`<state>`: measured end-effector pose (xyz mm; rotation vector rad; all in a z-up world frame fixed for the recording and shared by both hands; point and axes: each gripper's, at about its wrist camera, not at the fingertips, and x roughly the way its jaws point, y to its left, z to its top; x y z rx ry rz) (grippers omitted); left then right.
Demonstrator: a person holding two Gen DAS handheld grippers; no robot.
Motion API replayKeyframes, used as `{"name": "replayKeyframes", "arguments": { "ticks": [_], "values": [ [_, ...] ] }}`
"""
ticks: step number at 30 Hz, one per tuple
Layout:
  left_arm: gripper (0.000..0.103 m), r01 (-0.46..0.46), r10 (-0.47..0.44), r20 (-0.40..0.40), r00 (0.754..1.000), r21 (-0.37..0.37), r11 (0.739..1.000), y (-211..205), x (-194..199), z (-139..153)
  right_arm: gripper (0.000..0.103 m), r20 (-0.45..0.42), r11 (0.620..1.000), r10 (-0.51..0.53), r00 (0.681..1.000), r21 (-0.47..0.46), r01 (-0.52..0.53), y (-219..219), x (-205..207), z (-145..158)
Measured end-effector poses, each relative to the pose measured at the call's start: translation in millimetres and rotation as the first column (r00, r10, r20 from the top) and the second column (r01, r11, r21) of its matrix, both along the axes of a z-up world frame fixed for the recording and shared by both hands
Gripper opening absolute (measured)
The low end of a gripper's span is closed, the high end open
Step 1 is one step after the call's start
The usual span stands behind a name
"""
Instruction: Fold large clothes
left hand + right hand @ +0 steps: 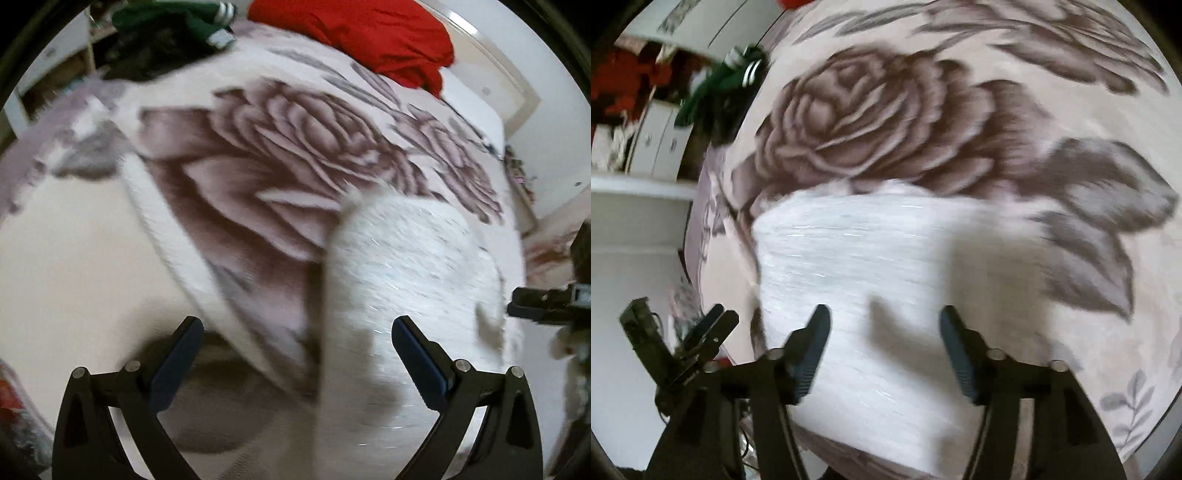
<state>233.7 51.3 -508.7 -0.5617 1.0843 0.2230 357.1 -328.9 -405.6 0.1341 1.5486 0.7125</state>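
A white fuzzy garment (413,280) lies folded into a compact block on the rose-patterned bed cover (280,155). It also shows in the right wrist view (857,266). My left gripper (295,332) is open and empty, hovering above the garment's left edge. My right gripper (882,325) is open and empty, just above the garment's near part. The right gripper shows at the right edge of the left wrist view (543,302); the left gripper shows at the lower left of the right wrist view (713,332). Both views are motion-blurred.
A red garment (369,37) lies at the far end of the bed. A dark green garment (173,26) with white stripes lies at the far left corner; it also shows in the right wrist view (716,85). White drawers (661,140) stand beside the bed.
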Motion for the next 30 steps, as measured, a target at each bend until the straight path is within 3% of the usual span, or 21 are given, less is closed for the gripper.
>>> {"name": "replayKeyframes", "arguments": {
  "ticks": [2, 5, 7, 9, 11, 13, 15, 20, 22, 24, 30],
  "values": [
    [0.103, 0.03, -0.03, 0.002, 1.0, -0.052, 0.998, -8.0, 8.5, -11.7, 0.075, -0.007, 0.999, -0.034, 0.999, 0.015, 0.034, -25.3, 1.4, -15.2],
    [0.103, 0.069, -0.069, -0.005, 0.998, -0.104, 0.992, -15.3, 17.5, -26.6, 0.078, -0.107, 0.998, -0.048, 0.993, 0.027, 0.051, -42.1, -3.4, -67.4],
    [0.103, 0.074, -0.071, 0.021, 0.997, -0.176, 0.982, -12.3, 22.6, -34.1, 0.085, -0.146, 0.998, -0.048, 0.988, 0.039, 0.055, -49.7, -7.9, -100.1],
    [0.103, 0.087, -0.078, 0.043, 0.996, -0.244, 0.966, -9.2, 27.3, -41.7, 0.088, -0.246, 0.982, -0.068, 0.967, 0.154, 0.108, -58.8, -9.0, -132.8],
    [0.103, 0.112, -0.095, 0.071, 0.993, -0.302, 0.947, -9.5, 33.5, -50.0, 0.092, -0.364, 0.943, -0.065, 0.929, 0.281, 0.176, -63.4, -8.4, -161.4],
    [0.103, 0.149, -0.116, 0.116, 0.987, -0.347, 0.926, -14.9, 40.4, -56.6, 0.099, -0.412, 0.911, -0.053, 0.91, 0.352, 0.213, -62.1, -8.2, -180.5],
    [0.09, 0.178, -0.134, 0.146, 0.98, -0.348, 0.92, -22.5, 44.7, -55.0, 0.1, -0.426, 0.896, -0.03, 0.904, 0.39, 0.213, -57.7, -7.5, -186.4],
    [0.078, 0.224, -0.183, 0.164, 0.969, -0.282, 0.933, -33.7, 49.3, -39.8, 0.094, -0.408, 0.894, 0.024, 0.913, 0.418, 0.163, -43.8, -8.9, -178.5],
    [0.077, 0.214, -0.171, 0.167, 0.971, -0.296, 0.931, -28.8, 50.5, -35.8, 0.075, -0.406, 0.89, 0.017, 0.914, 0.423, 0.171, -39.9, -13.2, -174.0],
    [0.076, 0.211, -0.161, 0.177, 0.971, -0.318, 0.924, -22.2, 52.3, -29.4, 0.068, -0.409, 0.875, -0.007, 0.913, 0.44, 0.204, -41.1, -16.8, -165.6],
    [0.076, 0.259, -0.2, 0.217, 0.955, -0.294, 0.92, -13.6, 84.3, 4.3, 0.058, -0.398, 0.838, -0.068, 0.915, 0.475, 0.269, -61.5, -22.2, -124.1]
  ]
}}
